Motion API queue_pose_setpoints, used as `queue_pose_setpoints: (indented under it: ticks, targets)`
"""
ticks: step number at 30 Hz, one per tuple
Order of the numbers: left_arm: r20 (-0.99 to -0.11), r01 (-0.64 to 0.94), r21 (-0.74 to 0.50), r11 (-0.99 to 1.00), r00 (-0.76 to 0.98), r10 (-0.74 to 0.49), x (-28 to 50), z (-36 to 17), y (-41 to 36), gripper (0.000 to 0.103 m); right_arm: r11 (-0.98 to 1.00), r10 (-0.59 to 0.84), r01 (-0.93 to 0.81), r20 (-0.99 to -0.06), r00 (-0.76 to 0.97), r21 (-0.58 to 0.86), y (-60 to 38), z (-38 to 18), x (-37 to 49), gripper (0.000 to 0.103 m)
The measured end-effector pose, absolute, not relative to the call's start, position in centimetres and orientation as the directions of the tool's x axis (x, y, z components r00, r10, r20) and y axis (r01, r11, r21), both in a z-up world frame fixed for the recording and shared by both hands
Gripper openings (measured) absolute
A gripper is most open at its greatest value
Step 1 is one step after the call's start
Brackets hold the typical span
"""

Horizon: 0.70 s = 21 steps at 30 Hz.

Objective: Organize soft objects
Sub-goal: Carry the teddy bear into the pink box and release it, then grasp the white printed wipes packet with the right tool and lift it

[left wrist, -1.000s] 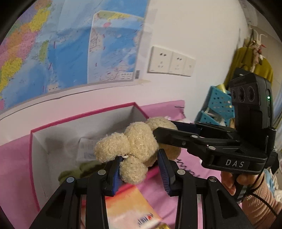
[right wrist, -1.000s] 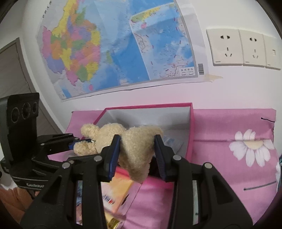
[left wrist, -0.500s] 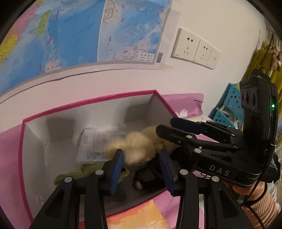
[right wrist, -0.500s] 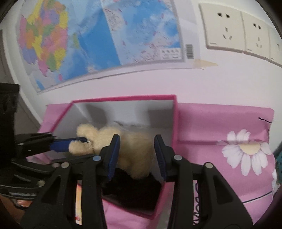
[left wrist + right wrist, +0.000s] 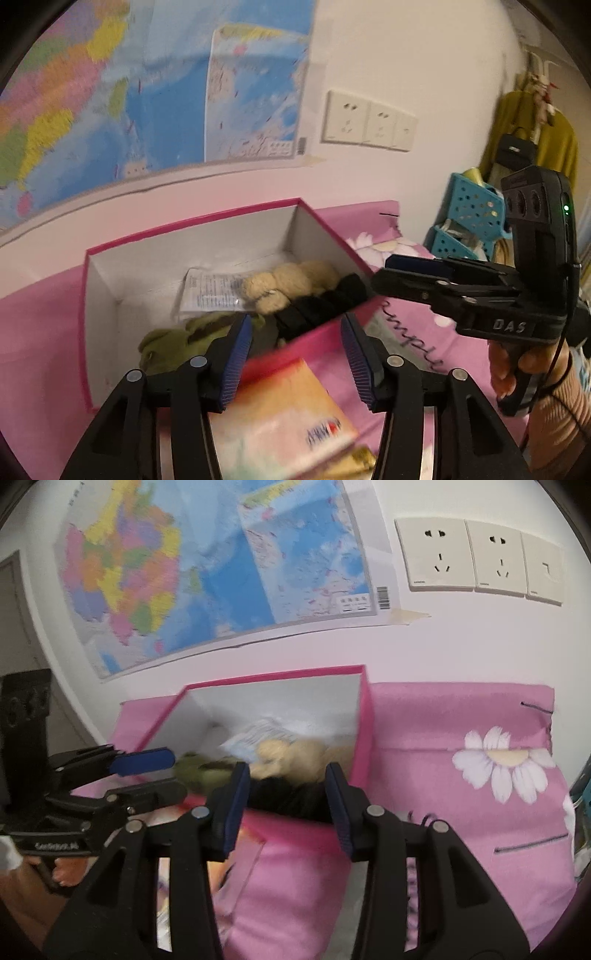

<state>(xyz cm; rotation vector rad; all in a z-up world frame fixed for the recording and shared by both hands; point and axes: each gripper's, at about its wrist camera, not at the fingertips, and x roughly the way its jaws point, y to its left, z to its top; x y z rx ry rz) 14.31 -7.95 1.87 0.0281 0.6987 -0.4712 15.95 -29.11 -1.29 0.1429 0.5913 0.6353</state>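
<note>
Inside the pink box, at twelve o'clock, I note the cream plush bear released; both grippers have just been opening, empty. Withdrawal could snag its rim.

The box has a bright pink rim and white inner walls; inside lie a cream plush bear, an olive-green soft toy and a black item. The cloth is pink with a white daisy print.
</note>
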Motion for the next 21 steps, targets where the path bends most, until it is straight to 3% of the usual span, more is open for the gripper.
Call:
queue_pose_setpoints:
  ticks: [7, 16, 21]
  targets:
    - [-0.614, 0.484, -0.152, 0.862, 0.637, -0.466, 9.7, 1.2, -6.8, 0.053, 0.736, 0.668, -0.579, -0.519, 0.534, 0.351, -29.3, -3.6, 10.6, 0.049]
    - [-0.714, 0.483, -0.228, 0.845, 0.508, -0.482, 5.9, -4.2, -6.2, 0.054, 0.735, 0.673, -0.462, -0.618, 0.406, 0.497, -30.7, -10.8, 6.1, 0.058]
    - [-0.753, 0.480, -0.277, 0.832, 0.430, -0.499, 4.8, -6.6, -6.1, 0.054, 0.711, 0.702, -0.423, -0.603, 0.379, 0.561, -31.2, -12.5, 4.8, 0.058]
